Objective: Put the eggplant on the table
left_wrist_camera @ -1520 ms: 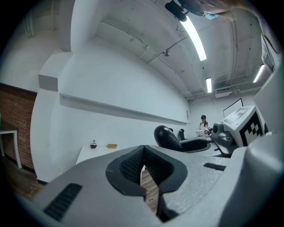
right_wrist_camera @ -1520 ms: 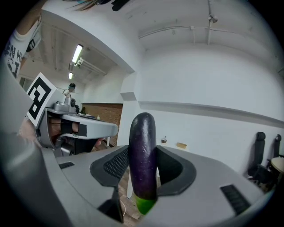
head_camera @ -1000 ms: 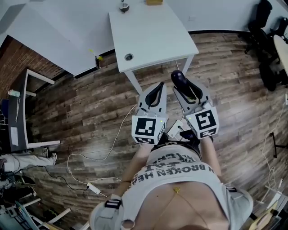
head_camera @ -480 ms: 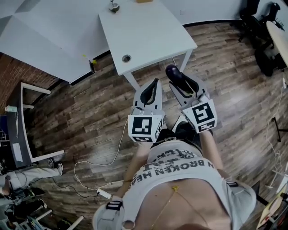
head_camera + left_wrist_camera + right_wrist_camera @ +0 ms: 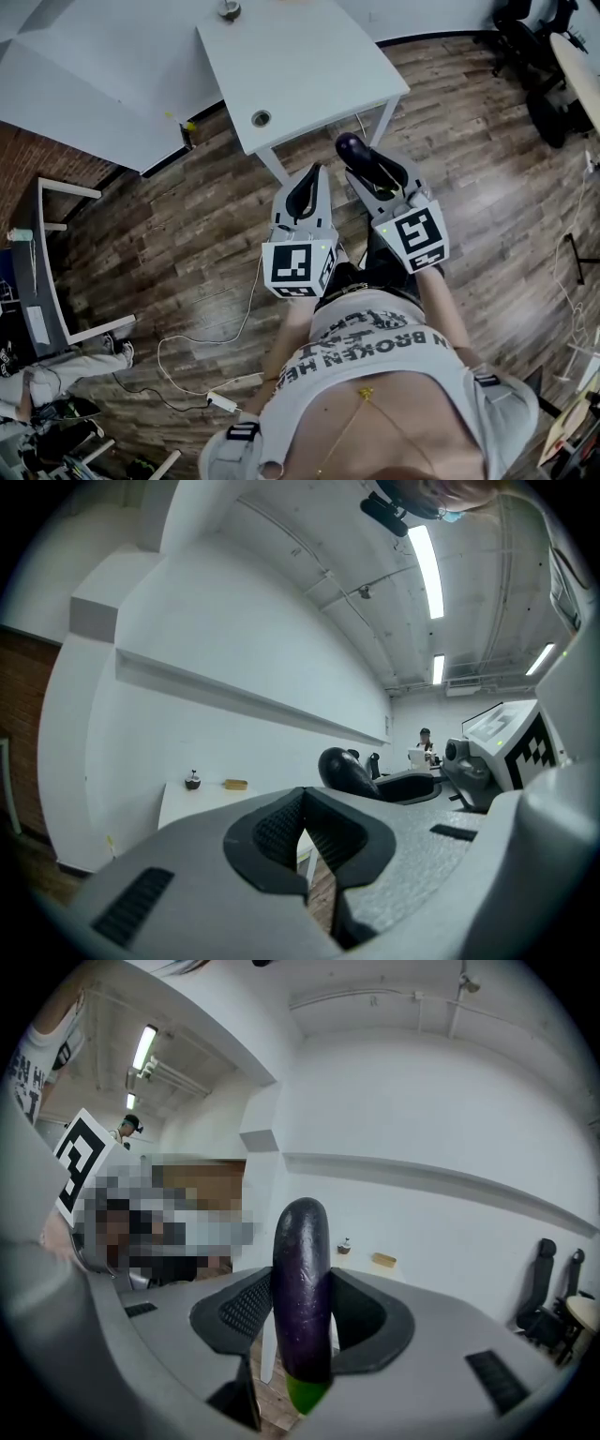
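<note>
Currently my right claw (image 5: pixel 302 1283) grips the eggplant (image 5: pixel 302 1232) low, short of the surface's (image 5: pixel 281 66) near edge; letting go early would drop it on the floor (image 5: pixel 169 234). My left claw (image 5: pixel 302 817) is closed, empty.

The person's shirt (image 5: pixel 375 394) carries print, upside down from the head view: "N BROKEN HE" reads; the rest does not.

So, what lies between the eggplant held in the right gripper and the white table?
Nothing stands there: the head view shows only bare wooden floor below the gap between the eggplant and the table's near edge.
</note>
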Demonstrator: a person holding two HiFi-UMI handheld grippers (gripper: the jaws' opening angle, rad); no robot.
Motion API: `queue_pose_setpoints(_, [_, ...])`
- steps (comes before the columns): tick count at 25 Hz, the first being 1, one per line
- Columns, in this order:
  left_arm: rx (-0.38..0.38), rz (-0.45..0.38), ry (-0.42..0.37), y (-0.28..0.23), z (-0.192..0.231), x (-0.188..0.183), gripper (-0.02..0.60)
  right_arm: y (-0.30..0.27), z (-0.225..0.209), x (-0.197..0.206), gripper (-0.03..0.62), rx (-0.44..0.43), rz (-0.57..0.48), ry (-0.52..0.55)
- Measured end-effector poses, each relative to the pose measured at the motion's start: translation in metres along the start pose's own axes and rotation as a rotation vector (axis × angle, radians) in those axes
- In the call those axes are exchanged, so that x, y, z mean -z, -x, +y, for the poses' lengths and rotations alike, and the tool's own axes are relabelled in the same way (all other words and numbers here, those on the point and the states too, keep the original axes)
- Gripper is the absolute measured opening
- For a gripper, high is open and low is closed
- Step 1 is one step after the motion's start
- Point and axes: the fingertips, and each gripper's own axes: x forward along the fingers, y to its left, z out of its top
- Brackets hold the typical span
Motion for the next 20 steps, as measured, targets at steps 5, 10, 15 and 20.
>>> queue_pose_setpoints(5, [-0.043, -0.005, 0.009, -0.015, 0.004, -0.001, 0.003, -0.012, -0.016, -0.001, 0.189, -0.039, -0.006, 0.007])
queue_pose_setpoints(10, [-0.09, -0.004, 0.002, -0.036, 0.023, -0.006, 0.003, -0.047, -0.038, -0.003, 0.189, -0.075, -0.005, 0.01])
queue_pose_setpoints(15, [-0.14, -0.007, 0.002, -0.079, 0.046, -0.008, 0.003, -0.084, -0.07, -0.001, 0.189, -0.11, -0.008, 0.02])
queue_pose_setpoints(20, [-0.161, -0.018, -0.012, -0.141, 0.055, -0.029, 0.003, -0.121, -0.124, -0.015, 0.189, -0.134, -0.031, 0.027])
